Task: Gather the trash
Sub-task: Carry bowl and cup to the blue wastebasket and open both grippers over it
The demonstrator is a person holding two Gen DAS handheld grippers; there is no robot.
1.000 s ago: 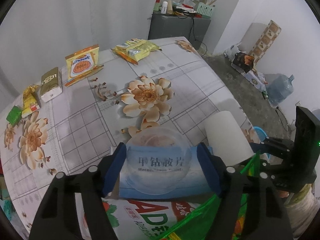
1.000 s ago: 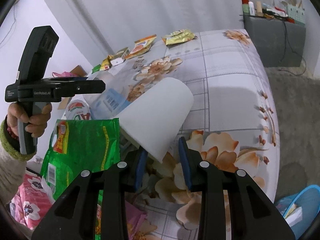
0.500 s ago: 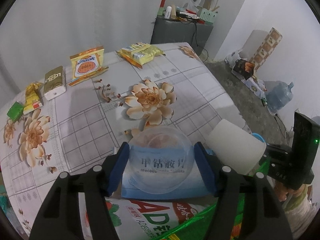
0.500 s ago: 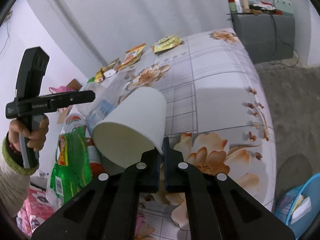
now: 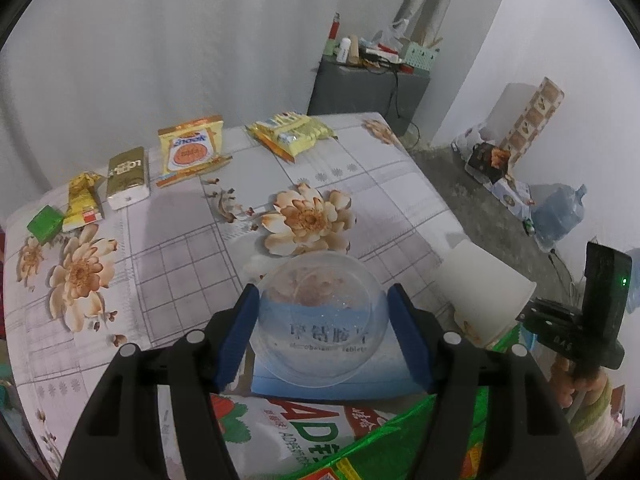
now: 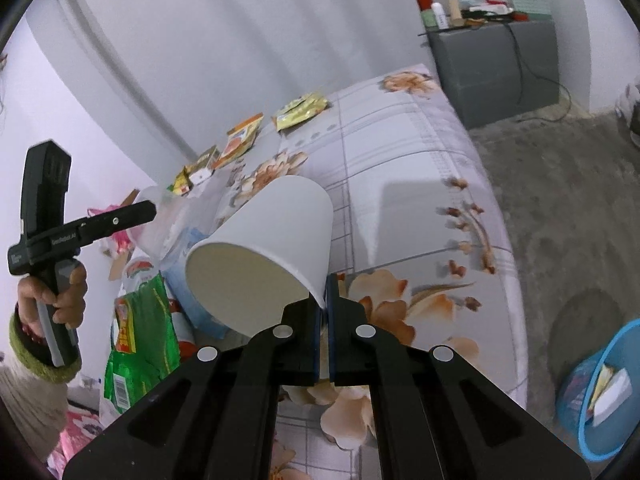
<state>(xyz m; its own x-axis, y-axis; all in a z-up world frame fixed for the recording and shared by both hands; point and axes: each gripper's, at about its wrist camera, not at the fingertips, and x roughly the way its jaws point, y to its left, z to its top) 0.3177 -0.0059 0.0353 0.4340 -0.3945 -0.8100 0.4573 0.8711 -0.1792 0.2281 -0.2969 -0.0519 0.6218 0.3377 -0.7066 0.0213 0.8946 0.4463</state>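
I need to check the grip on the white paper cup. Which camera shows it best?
The right wrist view: the white paper cup fills the centre, its rim pinched in the shut right tongs. The left wrist view shows only the cup's outside at the right edge, with the grip hidden.

My right gripper (image 6: 323, 308) snapped shut on the white paper cup's (image 6: 276, 248) rim & tipped it, mouth now facing lower left of frame, base to upper right, cup lifted off the floral tablecloth (image 6: 400, 168).
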